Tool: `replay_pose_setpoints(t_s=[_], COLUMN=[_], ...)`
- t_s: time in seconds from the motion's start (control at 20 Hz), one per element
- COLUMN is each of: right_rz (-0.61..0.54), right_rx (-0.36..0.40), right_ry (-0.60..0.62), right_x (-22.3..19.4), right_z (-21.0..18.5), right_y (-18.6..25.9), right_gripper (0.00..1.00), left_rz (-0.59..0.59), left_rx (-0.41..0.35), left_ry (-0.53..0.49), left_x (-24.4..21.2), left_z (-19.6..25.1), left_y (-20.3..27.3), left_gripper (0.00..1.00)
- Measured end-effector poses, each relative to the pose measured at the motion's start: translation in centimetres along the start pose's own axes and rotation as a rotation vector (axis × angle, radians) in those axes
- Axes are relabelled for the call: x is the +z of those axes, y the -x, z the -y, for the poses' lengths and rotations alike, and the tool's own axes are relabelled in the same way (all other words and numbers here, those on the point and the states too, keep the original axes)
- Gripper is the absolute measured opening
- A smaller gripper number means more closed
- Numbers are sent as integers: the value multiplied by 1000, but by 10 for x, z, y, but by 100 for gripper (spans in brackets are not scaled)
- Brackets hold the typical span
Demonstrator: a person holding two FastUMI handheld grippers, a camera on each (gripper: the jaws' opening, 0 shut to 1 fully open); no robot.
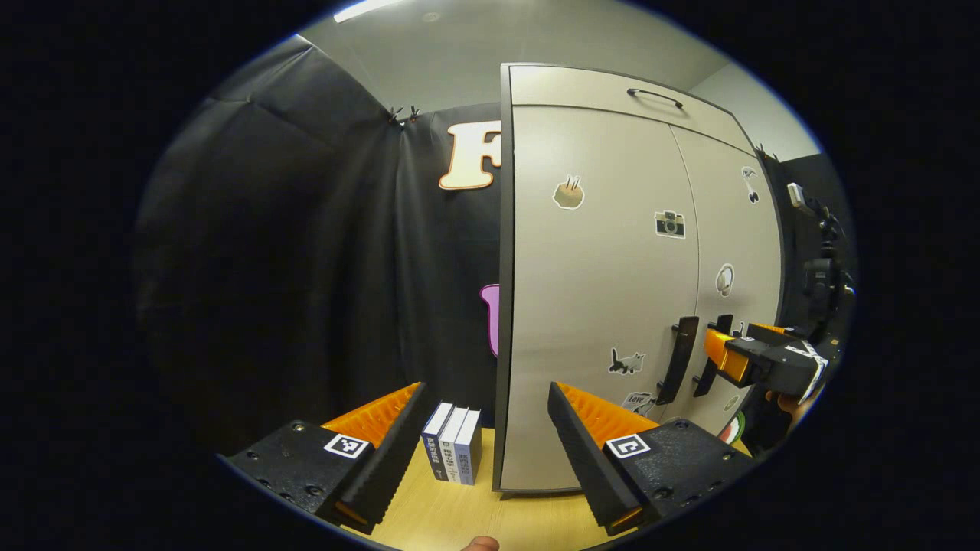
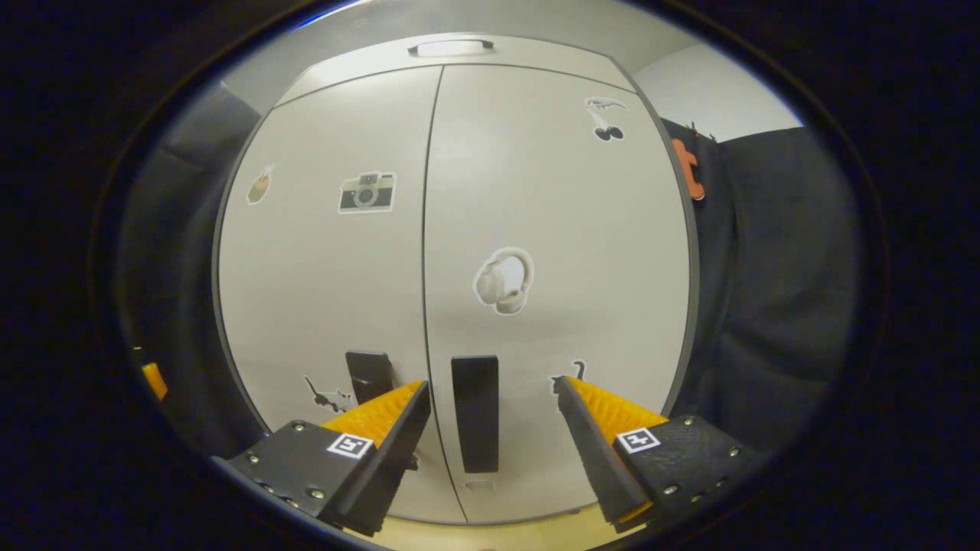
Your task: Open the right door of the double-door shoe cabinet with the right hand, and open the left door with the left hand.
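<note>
From where I stand, the right gripper (image 2: 490,398) is spread wide, its two fingers straddling the right door handle (image 2: 475,413), which stands upright in the gap at about six o'clock of the right gripper view; neither finger touches it as far as I can see. The left door handle (image 2: 369,375) sits just behind the left-hand finger, at seven o'clock. Both belong to the shoe cabinet (image 2: 459,229), whose right door (image 2: 551,229) and left door (image 2: 329,268) lie flush and closed, meeting at a seam down the middle. Stickers dot the doors: headphones (image 2: 503,281) at the centre, a camera (image 2: 367,191) toward ten o'clock, cherries (image 2: 606,121) at one o'clock. A drawer handle (image 2: 450,47) sits at twelve.

The left gripper (image 1: 486,417) is likewise released, fingers parted on nothing, aimed at the cabinet's left corner. Between its fingers, at six o'clock, small boxes (image 1: 453,442) stand upright on the wooden table (image 1: 459,513), just beside the cabinet. At four o'clock in the left gripper view, the right gripper reaches in at the two dark handles.
</note>
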State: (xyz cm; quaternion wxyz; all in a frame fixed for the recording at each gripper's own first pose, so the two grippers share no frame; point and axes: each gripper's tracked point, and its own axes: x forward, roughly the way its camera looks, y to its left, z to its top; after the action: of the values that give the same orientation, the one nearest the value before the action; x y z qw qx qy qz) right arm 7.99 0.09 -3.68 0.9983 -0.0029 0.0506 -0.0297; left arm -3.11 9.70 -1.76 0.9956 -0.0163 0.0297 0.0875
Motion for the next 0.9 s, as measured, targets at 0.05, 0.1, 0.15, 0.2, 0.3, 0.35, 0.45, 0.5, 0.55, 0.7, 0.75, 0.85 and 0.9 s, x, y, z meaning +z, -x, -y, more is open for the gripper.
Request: replay_pose_setpoints(t_s=[0.05,0.1,0.15,0.2,0.3,0.35,0.45,0.5,0.55,0.7,0.75,0.85,0.9], right_rz=[-5,-12,-18,-24,-28,-28,-26,-25,-26,-38,-42,-32,-24], right_rx=[4,8,15,16,16,18,11,9,6,7,21,27,31], right_ry=[8,13,17,23,34,36,36,34,31,21,16,25,36], right_x=[-2,-6,-7,-10,-13,-14,-14,-14,-14,-17,-18,-17,-17], right_z=[-1,-3,-6,-6,-7,-8,-6,-5,-4,-3,-5,-6,-7], right_y=[-2,-4,-6,-8,-12,-13,-17,-20,-22,-30,-33,-32,-32], right_gripper=[100,100,100,100,100,100,100,100,100,100,100,92,97], left_rz=[-4,-9,-12,-14,-19,-21,-24,-24,-25,-29,-31,-33,-35], left_rx=[4,8,13,18,29,35,46,50,53,60,62,64,63], left_ry=[0,-1,-2,-1,4,7,8,8,9,10,10,10,11], left_x=[-2,-4,-5,-6,-8,-8,-10,-10,-10,-12,-12,-13,-14], left_z=[0,-1,-2,-4,-7,-9,-13,-14,-15,-18,-18,-19,-18], left_y=[0,0,1,1,2,2,3,3,2,1,0,-2,-3], left_gripper=[96,96,96,97,97,97,97,97,97,96,96,96,96])
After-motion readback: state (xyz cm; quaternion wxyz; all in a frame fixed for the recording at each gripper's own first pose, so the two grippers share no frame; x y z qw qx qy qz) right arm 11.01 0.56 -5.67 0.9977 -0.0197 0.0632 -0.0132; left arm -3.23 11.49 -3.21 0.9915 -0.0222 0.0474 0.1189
